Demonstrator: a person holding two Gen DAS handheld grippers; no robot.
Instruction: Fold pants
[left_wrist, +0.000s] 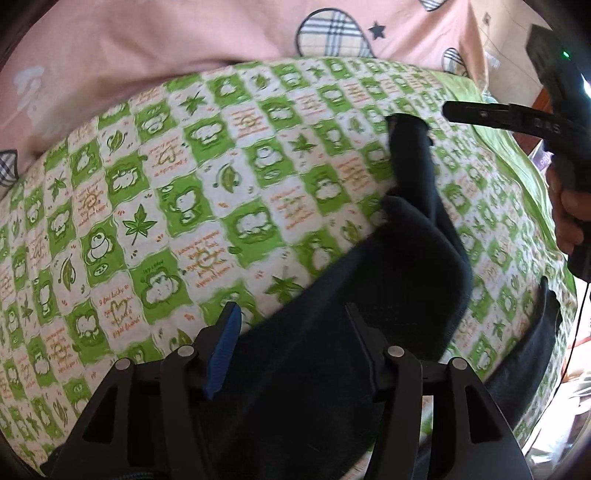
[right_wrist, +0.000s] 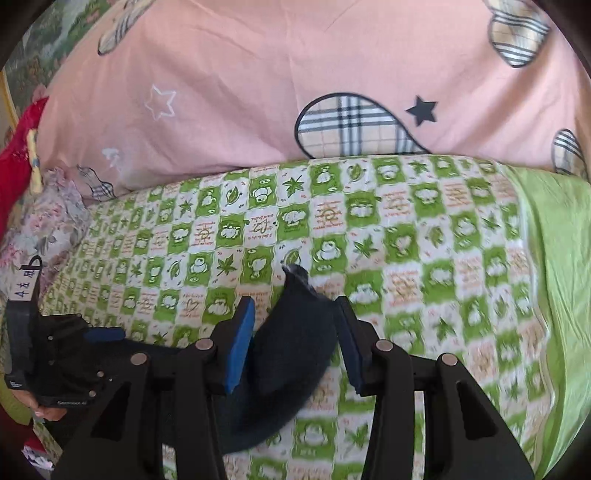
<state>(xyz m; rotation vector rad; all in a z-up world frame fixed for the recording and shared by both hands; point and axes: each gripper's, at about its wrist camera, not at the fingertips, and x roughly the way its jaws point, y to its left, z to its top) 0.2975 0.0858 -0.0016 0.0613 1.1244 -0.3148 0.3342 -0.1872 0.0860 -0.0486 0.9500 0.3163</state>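
Observation:
Dark navy pants (left_wrist: 332, 350) lie in a long band over a green-and-white checked bedspread (left_wrist: 166, 203). My left gripper (left_wrist: 291, 310) stands open around the band; the blue face of its left pad is bare. The band's far end (left_wrist: 406, 147) rises toward one finger (left_wrist: 480, 114) of the other gripper. In the right wrist view, my right gripper (right_wrist: 295, 306) is shut on a bunched piece of the pants (right_wrist: 295, 339), whose tip pokes out past the fingertips. The left tool (right_wrist: 66, 350) shows at the lower left there.
A pink duvet (right_wrist: 258, 92) with plaid patches is heaped along the far side of the bedspread (right_wrist: 406, 240). A plain green sheet (right_wrist: 554, 240) borders the right edge. Floral fabric (right_wrist: 48, 221) and a red cloth (right_wrist: 18, 147) lie at the left. A hand (left_wrist: 569, 221) holds the right tool.

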